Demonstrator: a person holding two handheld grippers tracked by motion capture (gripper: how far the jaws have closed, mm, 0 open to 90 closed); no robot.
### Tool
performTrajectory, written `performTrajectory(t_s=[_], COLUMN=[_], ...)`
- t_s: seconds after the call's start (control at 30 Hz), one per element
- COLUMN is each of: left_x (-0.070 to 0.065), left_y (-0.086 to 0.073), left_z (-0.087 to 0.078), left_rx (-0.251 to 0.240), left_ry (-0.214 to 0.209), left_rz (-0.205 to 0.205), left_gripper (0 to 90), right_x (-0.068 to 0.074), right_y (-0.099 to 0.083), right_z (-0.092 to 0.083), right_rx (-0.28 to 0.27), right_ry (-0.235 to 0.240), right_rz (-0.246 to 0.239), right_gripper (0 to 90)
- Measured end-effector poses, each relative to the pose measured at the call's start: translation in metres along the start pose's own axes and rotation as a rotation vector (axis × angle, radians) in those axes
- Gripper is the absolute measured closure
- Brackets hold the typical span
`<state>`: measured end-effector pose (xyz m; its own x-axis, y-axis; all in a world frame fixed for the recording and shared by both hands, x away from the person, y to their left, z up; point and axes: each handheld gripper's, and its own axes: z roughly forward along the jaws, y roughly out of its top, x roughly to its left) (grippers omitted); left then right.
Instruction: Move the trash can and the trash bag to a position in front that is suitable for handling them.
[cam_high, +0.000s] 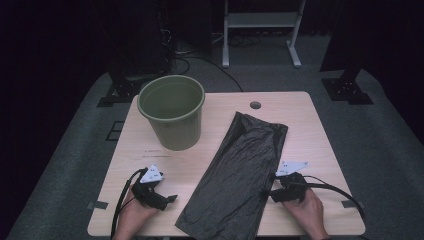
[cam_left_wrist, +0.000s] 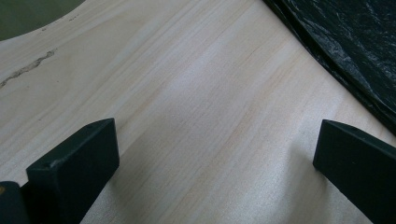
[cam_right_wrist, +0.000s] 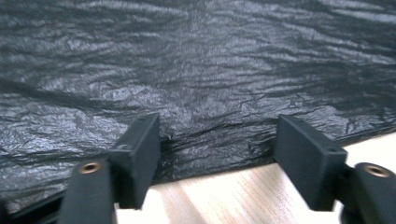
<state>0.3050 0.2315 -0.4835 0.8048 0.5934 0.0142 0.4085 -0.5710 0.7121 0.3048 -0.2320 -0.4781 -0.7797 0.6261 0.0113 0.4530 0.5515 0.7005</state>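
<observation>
At near right edge of black bin bag (cam_high: 235, 175) lying flat on table (cam_high: 305, 120) beside green bin (cam_high: 172, 111): right gripper (cam_right_wrist: 215, 149) part-open astride bag edge, nothing pinched, left gripper (cam_left_wrist: 215, 158) wide open, empty over bare wood; grasp step, next probably nip edge and lift.

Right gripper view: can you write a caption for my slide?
Right gripper, jaws apart, at the edge of a crinkly black bag lying on the wooden table.
</observation>
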Motion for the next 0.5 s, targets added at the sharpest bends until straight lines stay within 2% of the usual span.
performTrajectory(t_s=[0.07, 0.1, 0.13, 0.17, 0.27, 0.3, 0.33, 0.37, 0.5], left_x=[0.0, 0.0, 0.0, 0.0, -0.0001, -0.0001, -0.0001, -0.0001, -0.0001], left_y=[0.0, 0.0, 0.0, 0.0, 0.0, 0.0, 0.0, 0.0, 0.0], left_z=[0.0, 0.0, 0.0, 0.0, 0.0, 0.0, 0.0, 0.0, 0.0], left_rx=[0.0, 0.0, 0.0, 0.0, 0.0, 0.0, 0.0, -0.001, -0.001], left_ry=[0.0, 0.0, 0.0, 0.0, 0.0, 0.0, 0.0, 0.0, 0.0], left_rz=[0.0, 0.0, 0.0, 0.0, 0.0, -0.001, -0.001, -0.001, -0.001], left_gripper=[0.0, 0.0, 0.0, 0.0, 0.0, 0.0, 0.0, 0.0, 0.0], right_x=[-0.0003, -0.001, -0.001, -0.0011, -0.0006, -0.0001, -0.0001, 0.0, -0.0053], right_y=[0.0001, -0.0006, -0.0006, -0.0012, -0.0025, -0.0028, -0.0028, -0.0026, 0.0002], right_z=[-0.0002, -0.0014, -0.0014, -0.0016, -0.0024, -0.002, -0.002, -0.0016, -0.0033], right_rx=[-0.003, -0.013, -0.013, -0.021, -0.034, -0.04, -0.04, -0.041, -0.029], right_ry=[-0.006, 0.001, 0.001, 0.004, 0.022, 0.033, 0.033, 0.038, 0.012], right_rz=[0.0, -0.006, -0.006, -0.008, -0.021, -0.03, -0.03, -0.031, -0.025], right_gripper=[39.5, 49.7, 49.7, 55.3, 73.7, 83.8, 83.8, 88.0, 88.7])
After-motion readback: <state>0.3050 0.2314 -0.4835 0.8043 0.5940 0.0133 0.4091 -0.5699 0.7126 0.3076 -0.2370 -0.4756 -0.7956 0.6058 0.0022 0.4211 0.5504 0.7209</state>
